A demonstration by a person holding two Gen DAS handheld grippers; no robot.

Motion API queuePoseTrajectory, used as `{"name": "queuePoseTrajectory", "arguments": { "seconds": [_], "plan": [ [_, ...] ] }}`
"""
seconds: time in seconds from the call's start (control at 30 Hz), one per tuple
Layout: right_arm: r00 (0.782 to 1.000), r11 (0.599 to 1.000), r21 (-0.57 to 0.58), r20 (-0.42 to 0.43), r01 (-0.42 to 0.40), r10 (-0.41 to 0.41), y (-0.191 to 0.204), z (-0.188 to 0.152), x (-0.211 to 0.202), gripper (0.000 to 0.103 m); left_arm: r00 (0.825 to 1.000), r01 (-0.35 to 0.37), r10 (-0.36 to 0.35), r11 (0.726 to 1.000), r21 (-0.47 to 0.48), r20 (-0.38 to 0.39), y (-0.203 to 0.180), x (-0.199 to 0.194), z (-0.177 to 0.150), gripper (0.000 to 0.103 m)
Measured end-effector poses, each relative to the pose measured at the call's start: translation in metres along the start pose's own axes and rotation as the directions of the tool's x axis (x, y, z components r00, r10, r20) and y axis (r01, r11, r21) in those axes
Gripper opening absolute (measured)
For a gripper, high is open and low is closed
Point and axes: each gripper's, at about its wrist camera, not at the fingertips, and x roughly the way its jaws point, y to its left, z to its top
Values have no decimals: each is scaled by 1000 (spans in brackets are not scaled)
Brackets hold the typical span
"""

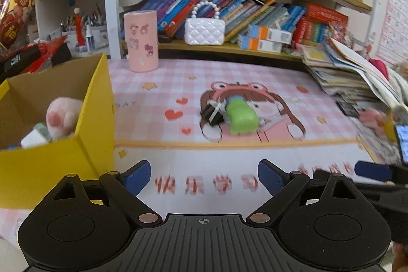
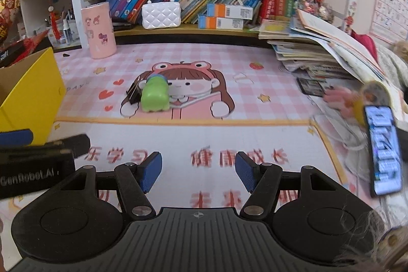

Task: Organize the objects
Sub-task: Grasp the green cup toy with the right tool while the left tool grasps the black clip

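A green toy (image 1: 241, 116) lies on the pink desk mat (image 1: 158, 83), next to a small black object (image 1: 213, 114). Both also show in the right wrist view: the green toy (image 2: 155, 96) and the black object (image 2: 134, 92). A yellow cardboard box (image 1: 97, 103) stands at the left and holds a pink plush paw (image 1: 62, 117) and small items. My left gripper (image 1: 204, 176) is open and empty, near the mat's front edge. My right gripper (image 2: 199, 170) is open and empty, to the right of the left one (image 2: 16, 138).
A pink cylinder (image 1: 141, 40) and a white quilted purse (image 1: 205, 29) stand at the back by shelves of books. A stack of books and papers (image 2: 318, 50) fills the right side. A phone (image 2: 385, 152) with a lit screen leans at the far right.
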Motion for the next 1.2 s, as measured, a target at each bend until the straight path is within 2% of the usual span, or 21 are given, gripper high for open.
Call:
{"name": "queuePoseTrajectory", "arguments": {
  "seconds": [0.33,0.53,0.67,0.8,0.87,0.97,1.13,1.2],
  "plan": [
    [991,985,-110,20,-130,133,4,43,62,65,995,-97,98,994,-45,24,-2,43,50,93],
    [977,961,-187,18,-205,212,23,62,105,66,986,-163,164,985,-64,11,5,58,62,93],
    [973,950,-217,-1,-224,229,36,71,136,65,980,-198,199,977,-83,-6,11,65,65,93],
    [970,947,-209,-46,-244,240,38,74,163,61,976,-216,215,973,-84,-21,12,71,67,93],
    [961,944,-179,-72,-277,268,33,75,171,43,977,-215,214,973,-81,-26,10,75,68,93],
    [952,945,-118,-67,-304,298,18,79,170,41,979,-201,199,976,-80,-34,5,85,69,93],
    [966,965,-55,-22,-258,257,-17,79,151,41,985,-168,164,982,-83,-61,-9,112,69,92],
    [972,971,-40,-13,-237,236,-29,78,143,41,984,-166,161,984,-68,-74,-17,125,68,84]
  ]
}}
